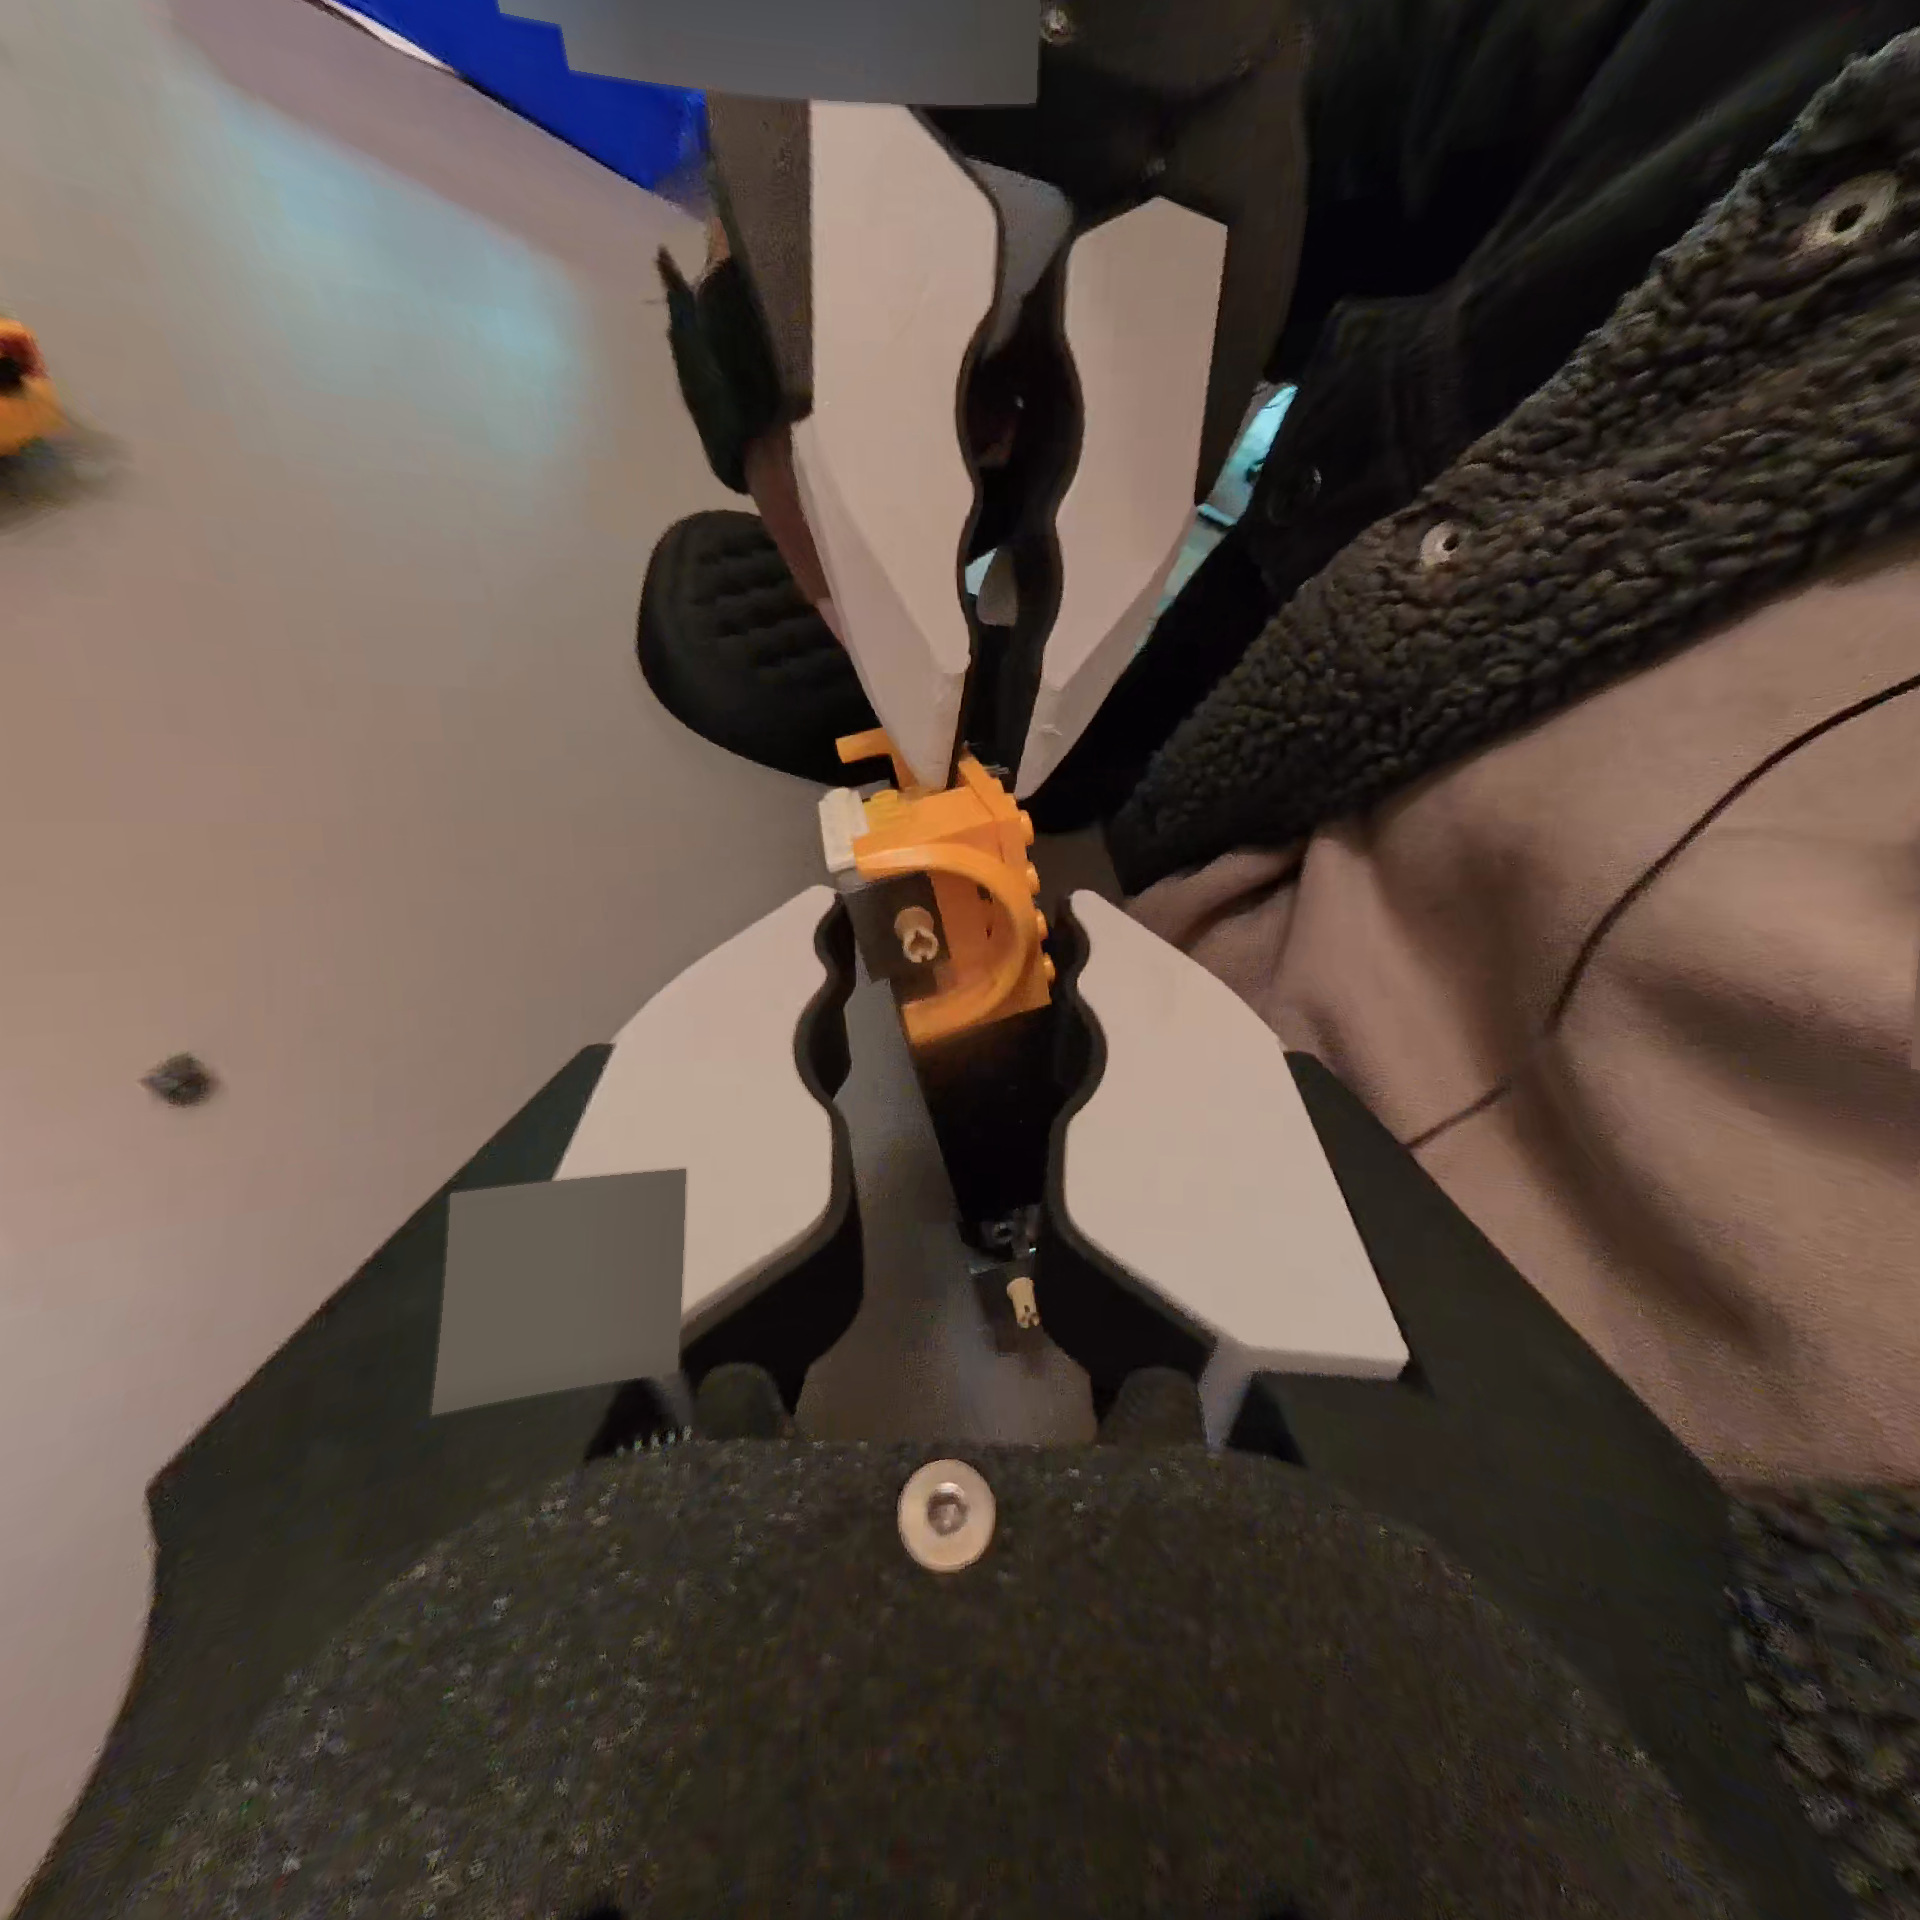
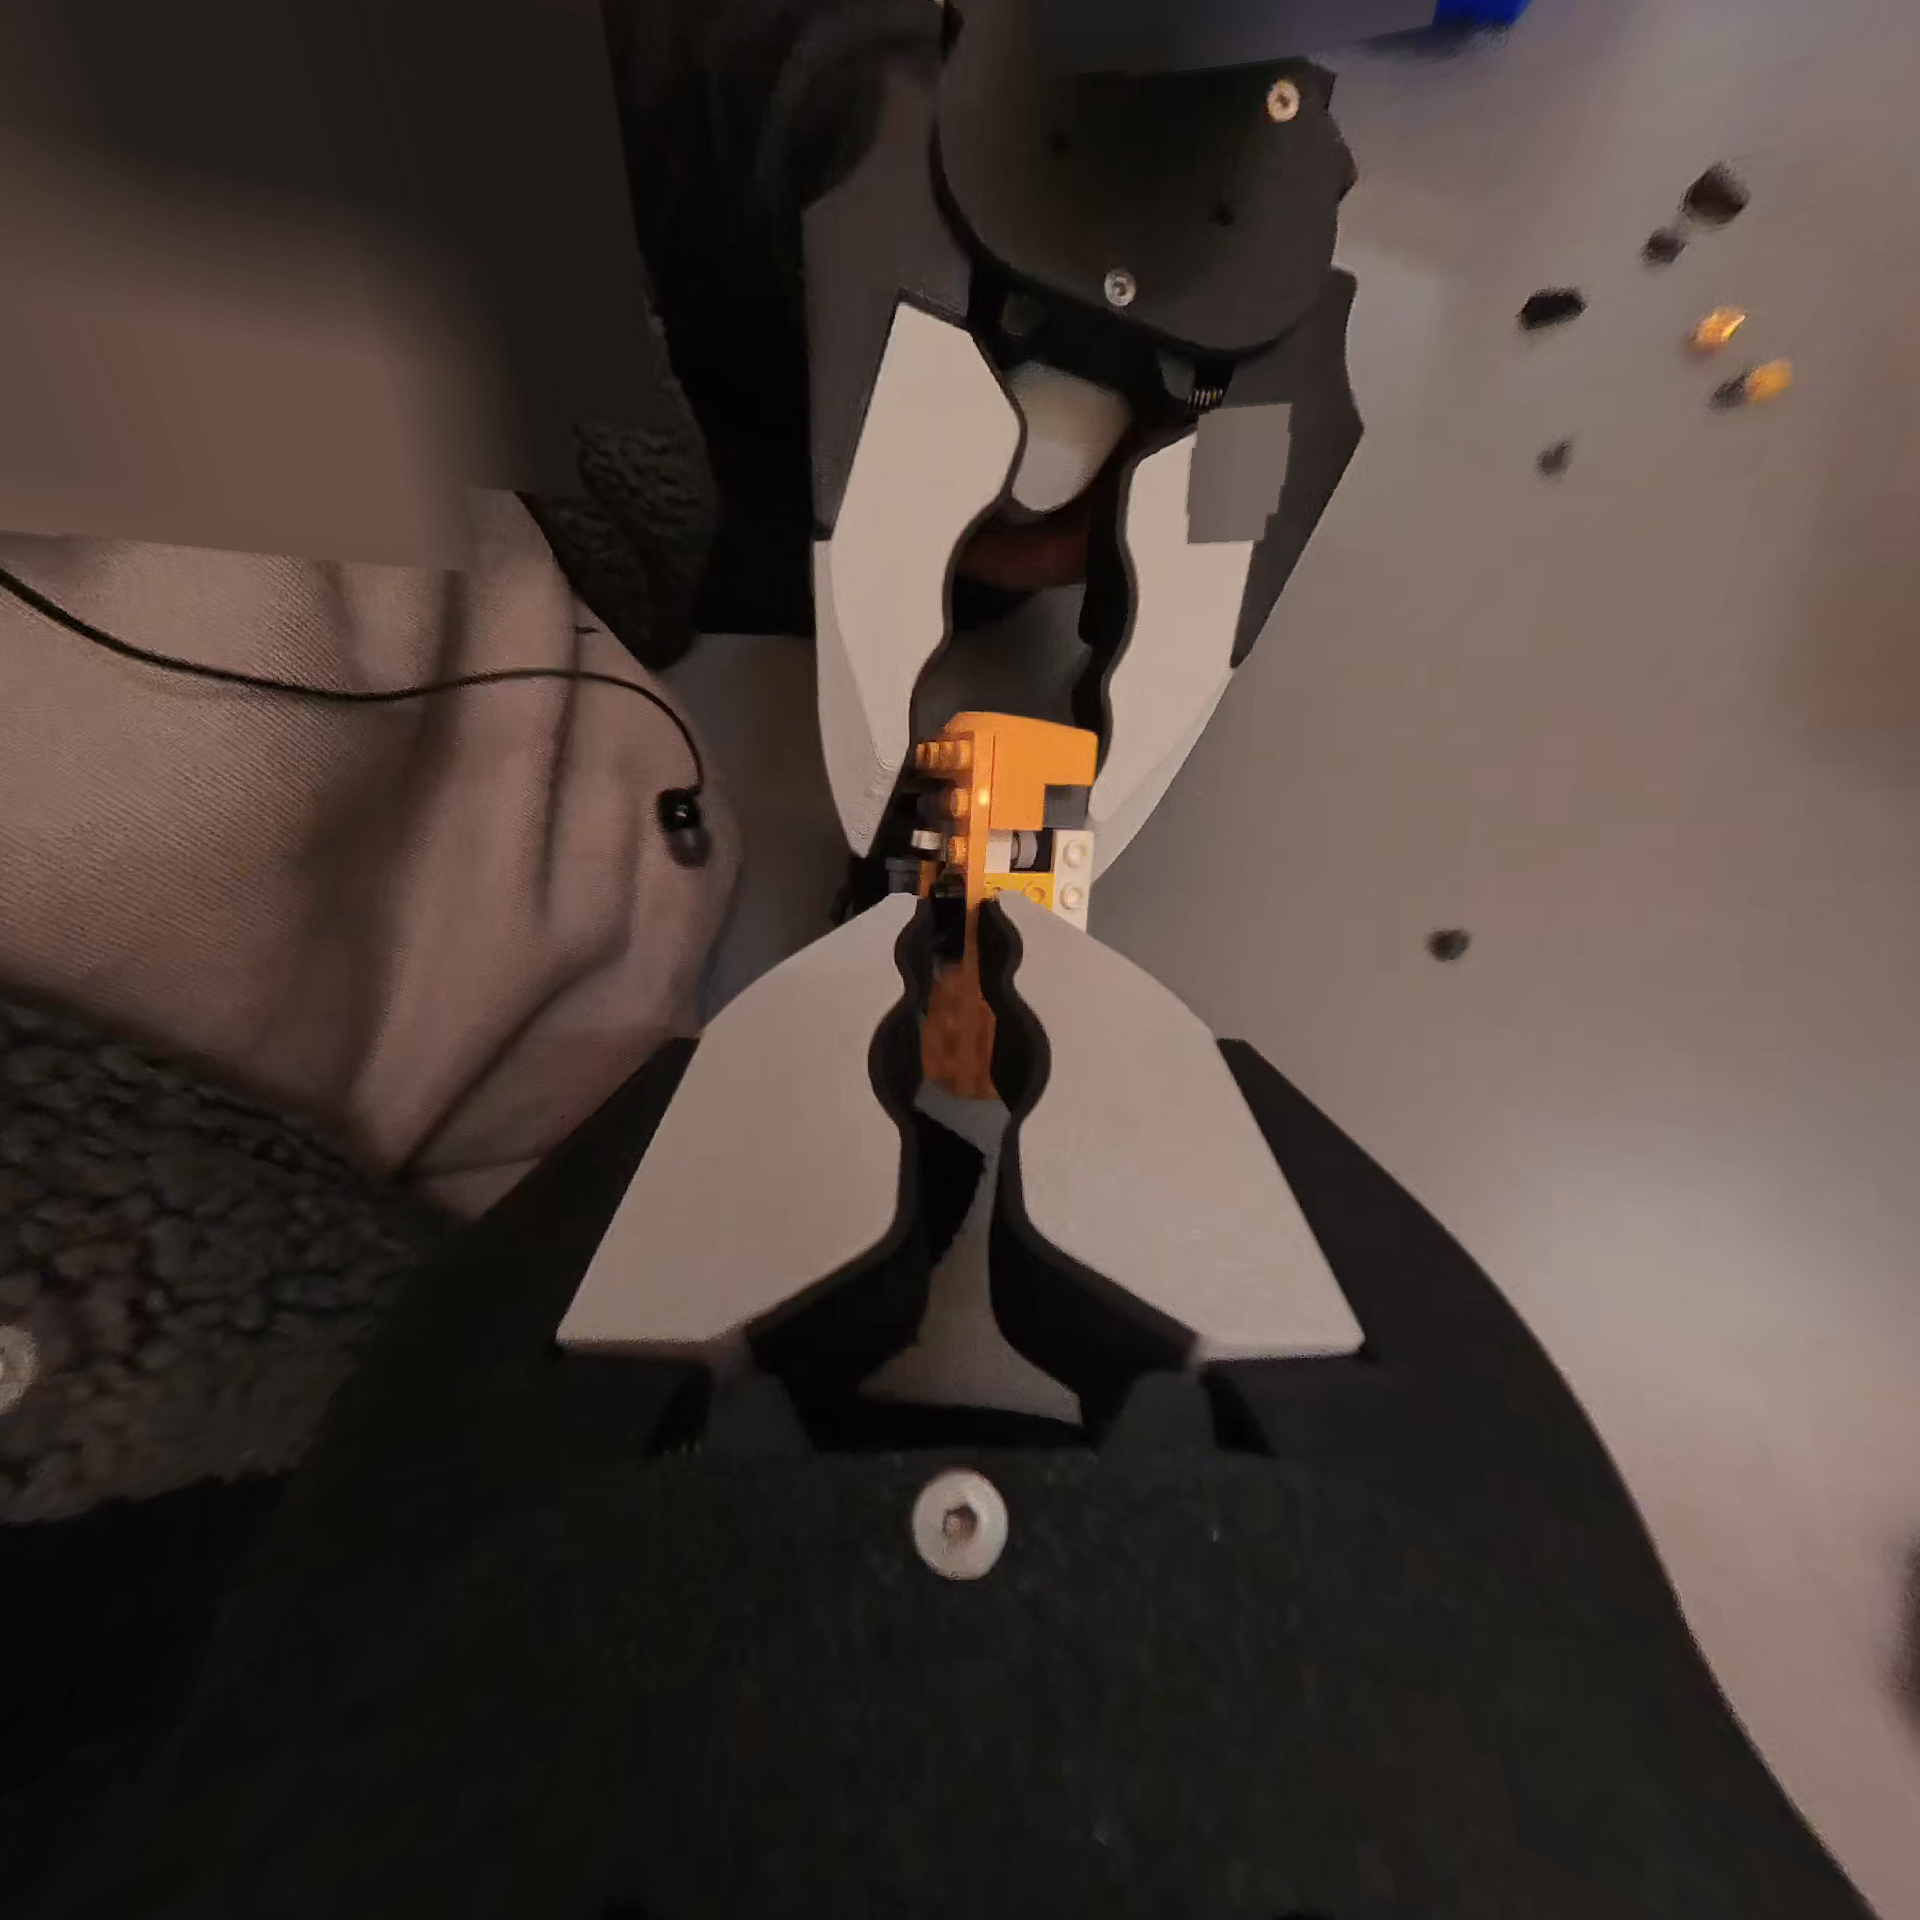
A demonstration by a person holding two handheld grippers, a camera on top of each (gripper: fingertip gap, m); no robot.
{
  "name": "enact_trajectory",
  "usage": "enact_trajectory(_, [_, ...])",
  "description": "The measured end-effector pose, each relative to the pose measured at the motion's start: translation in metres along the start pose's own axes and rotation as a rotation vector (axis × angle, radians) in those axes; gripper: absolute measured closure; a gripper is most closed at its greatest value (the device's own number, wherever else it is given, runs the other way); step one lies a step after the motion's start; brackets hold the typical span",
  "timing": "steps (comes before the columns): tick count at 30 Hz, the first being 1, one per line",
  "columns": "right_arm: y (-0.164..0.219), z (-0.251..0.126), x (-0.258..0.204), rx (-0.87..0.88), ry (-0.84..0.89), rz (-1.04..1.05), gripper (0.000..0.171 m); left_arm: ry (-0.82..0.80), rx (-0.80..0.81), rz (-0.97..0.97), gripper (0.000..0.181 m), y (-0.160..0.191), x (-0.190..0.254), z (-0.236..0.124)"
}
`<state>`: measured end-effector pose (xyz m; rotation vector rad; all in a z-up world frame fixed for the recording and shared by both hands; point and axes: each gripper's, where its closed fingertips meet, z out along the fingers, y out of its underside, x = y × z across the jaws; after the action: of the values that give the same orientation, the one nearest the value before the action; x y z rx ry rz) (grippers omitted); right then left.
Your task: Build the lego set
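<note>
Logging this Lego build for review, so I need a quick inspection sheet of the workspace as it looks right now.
Surface: pale grey table, matte.
Job's things: orange Lego assembly held off the table between both grippers.
Clutter: loose small dark and orange pieces; an orange piece at the left edge.
Grippers: left gripper shut on the assembly; right gripper shut on it from the opposite side.
Cables: thin black cord over beige clothing.
Surroundings: dark fleece sleeve; blue object.

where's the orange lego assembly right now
The orange lego assembly is off the table, centre of both wrist views, pinched between the left gripper and the right gripper, which meet tip to tip.
</note>
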<state>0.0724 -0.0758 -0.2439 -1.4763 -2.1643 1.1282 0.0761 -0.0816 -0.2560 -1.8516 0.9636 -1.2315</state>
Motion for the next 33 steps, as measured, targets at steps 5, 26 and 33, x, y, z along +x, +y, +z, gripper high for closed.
enact_trajectory(5, [-0.004, -0.004, -0.004, -0.023, 0.135, -0.155, 0.163, -0.105, -0.009, 0.161, 0.146, -0.002, 0.001, -0.002])
enact_trajectory(26, [-0.019, -0.01, -0.011, -0.066, 0.363, -0.416, 0.163, -0.277, 0.045, 0.506, 0.147, -0.015, 0.001, -0.012])
enact_trajectory(33, [-0.034, -0.039, 0.006, 0.128, 0.308, -0.179, 0.148, -0.184, 0.142, 0.127, 0.147, -0.016, -0.025, -0.022])
